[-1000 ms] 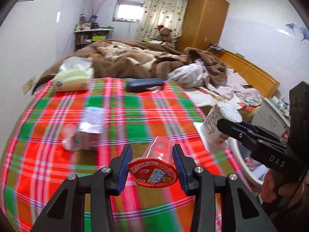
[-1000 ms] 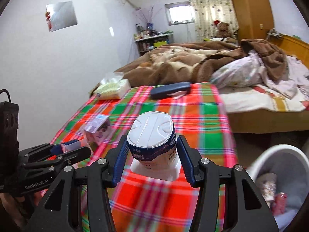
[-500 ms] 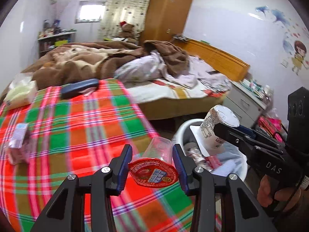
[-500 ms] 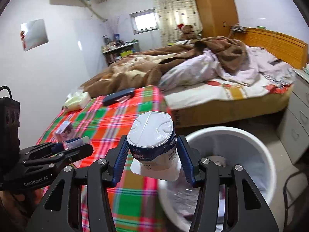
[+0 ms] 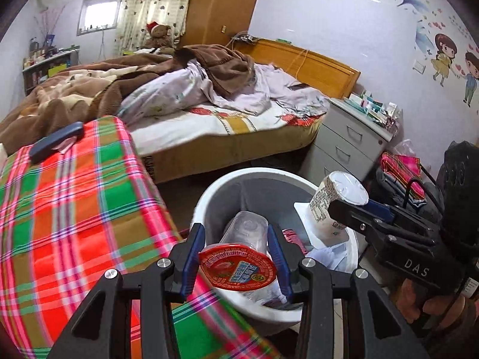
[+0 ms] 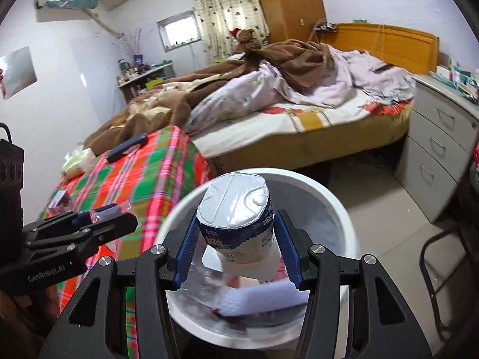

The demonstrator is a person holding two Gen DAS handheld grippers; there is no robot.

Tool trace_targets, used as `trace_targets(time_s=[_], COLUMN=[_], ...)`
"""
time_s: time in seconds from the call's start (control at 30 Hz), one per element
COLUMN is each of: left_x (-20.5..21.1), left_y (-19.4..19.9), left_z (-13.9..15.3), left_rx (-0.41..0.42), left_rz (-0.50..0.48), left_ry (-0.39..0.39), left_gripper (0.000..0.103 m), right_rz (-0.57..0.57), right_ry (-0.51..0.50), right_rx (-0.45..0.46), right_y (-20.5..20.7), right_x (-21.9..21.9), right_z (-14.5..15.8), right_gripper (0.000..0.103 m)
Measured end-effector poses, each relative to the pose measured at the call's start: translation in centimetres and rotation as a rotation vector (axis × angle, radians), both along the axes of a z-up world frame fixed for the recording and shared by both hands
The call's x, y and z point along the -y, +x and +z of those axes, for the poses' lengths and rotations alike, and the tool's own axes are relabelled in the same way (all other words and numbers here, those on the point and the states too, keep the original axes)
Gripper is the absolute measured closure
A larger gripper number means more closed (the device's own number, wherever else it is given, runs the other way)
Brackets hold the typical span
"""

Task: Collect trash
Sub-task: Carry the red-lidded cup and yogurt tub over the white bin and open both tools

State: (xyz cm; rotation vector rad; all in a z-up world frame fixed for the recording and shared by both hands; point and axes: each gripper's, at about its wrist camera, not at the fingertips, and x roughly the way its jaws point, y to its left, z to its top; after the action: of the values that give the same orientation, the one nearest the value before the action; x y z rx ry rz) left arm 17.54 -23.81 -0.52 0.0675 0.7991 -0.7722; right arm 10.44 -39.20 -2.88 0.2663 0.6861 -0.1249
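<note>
Bedroom, plaid tablecloth (image 5: 74, 209), white bin (image 6: 338, 209)

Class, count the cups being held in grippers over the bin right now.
2. A clear cup with a red lid in the left gripper; a white foil-topped cup in the right gripper.

Plaid cloth (image 5: 74, 209) covers the table left of the fingers — a dark blue case (image 5: 57, 140) lies at its far end. Ahead: unmade bed (image 5: 224, 119), brown blanket (image 5: 89, 89), teddy bear (image 5: 158, 33). Grey drawer unit (image 6: 440, 155) to the right.
</note>
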Motion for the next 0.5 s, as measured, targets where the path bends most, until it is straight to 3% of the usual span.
trace_targets(time_s=[0.3,0.4,0.5], left_x=[3.3,3.5,3.4], left_y=[0.7,1.1,1.2], left_z=[-2.0,-2.5,-2.6], left_rx=[-0.034,-0.049,-0.061], left_rz=[-0.025,-0.017,-0.022], left_ry=[0.04,0.046,0.034], left_gripper=[0.059,0.046,0.045], right_rz=[-0.017,-0.014,-0.018], right_ry=[0.009,0.0,0.0], right_rx=[-0.049,-0.065,-0.068], right_y=[-0.2,-0.2,-0.3], right_x=[1.6,1.7,1.8], right_z=[-1.4,-1.7,-1.8], right_gripper=[0.05,0.05,0.049])
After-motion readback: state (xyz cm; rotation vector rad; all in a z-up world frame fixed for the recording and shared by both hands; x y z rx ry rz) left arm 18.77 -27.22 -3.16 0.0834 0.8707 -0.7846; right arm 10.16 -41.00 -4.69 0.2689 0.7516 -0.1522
